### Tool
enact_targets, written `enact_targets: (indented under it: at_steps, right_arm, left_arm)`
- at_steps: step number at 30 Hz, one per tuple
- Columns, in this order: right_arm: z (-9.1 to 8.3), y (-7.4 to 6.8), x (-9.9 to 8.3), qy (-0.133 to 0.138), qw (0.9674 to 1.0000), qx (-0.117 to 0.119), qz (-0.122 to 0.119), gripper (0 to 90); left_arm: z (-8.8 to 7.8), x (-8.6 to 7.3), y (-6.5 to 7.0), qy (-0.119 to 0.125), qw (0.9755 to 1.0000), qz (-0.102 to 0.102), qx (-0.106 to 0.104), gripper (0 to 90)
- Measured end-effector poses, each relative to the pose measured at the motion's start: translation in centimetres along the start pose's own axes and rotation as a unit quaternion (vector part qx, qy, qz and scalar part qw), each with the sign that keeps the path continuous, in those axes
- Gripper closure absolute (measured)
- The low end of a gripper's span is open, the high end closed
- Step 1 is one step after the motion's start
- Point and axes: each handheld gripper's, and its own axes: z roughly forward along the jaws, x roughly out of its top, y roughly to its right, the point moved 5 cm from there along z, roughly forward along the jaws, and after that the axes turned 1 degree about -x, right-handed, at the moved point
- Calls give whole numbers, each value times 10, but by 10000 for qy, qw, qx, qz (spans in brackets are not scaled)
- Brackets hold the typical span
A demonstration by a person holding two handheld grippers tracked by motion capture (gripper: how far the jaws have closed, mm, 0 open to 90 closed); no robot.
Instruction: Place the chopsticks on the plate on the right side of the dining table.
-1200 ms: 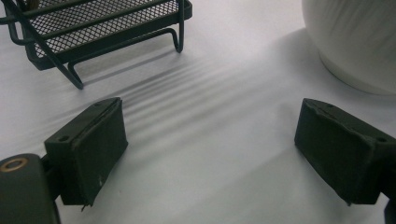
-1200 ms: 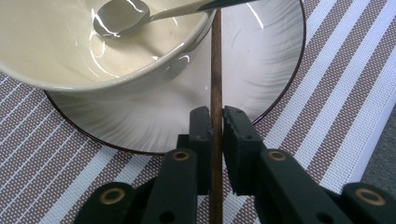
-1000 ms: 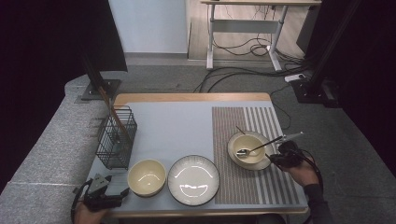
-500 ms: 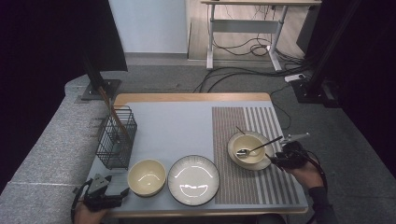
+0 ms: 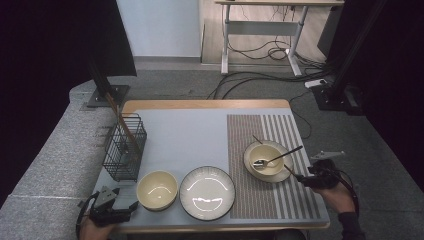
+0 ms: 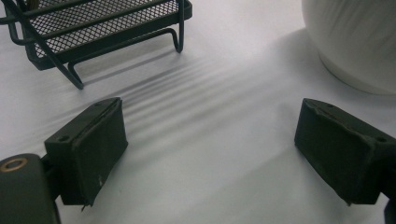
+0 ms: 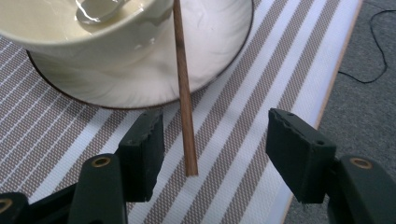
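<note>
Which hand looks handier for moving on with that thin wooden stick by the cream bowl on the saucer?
Probably the right. The right gripper has just been opening, and the thin wooden stick lies loose between its jaws, leaning on the cream bowl. The left gripper rests at the table's opposite corner.

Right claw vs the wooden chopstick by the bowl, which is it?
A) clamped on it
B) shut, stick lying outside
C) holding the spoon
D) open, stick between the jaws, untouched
D: in the right gripper view the right claw stands open, the chopstick free between its jaws.
</note>
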Motion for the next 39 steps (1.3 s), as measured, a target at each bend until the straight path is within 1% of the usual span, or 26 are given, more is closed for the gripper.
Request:
enact_targets:
  at_steps: [6, 13, 22, 26, 39]
  right_arm:
    - [-2, 1, -14, -63, 10000, -14, 45, 404]
    - [3, 7, -24, -161, 9996, -96, 204, 447]
    - [9, 20, -24, -148, 9988, -212, 418, 513]
    - [12, 25, -25, -179, 9986, -218, 454, 546]
    - [17, 38, -26, -186, 9973, -347, 621, 590]
  left_arm:
    - [0, 0, 0, 4, 10000, 0, 2, 89]
    - [0, 0, 0, 0, 10000, 0, 1, 89]
    - [0, 0, 0, 4, 10000, 0, 1, 89]
    - [0, 0, 0, 4, 10000, 0, 1, 89]
    - [0, 0, 0, 3, 10000, -1, -1, 89]
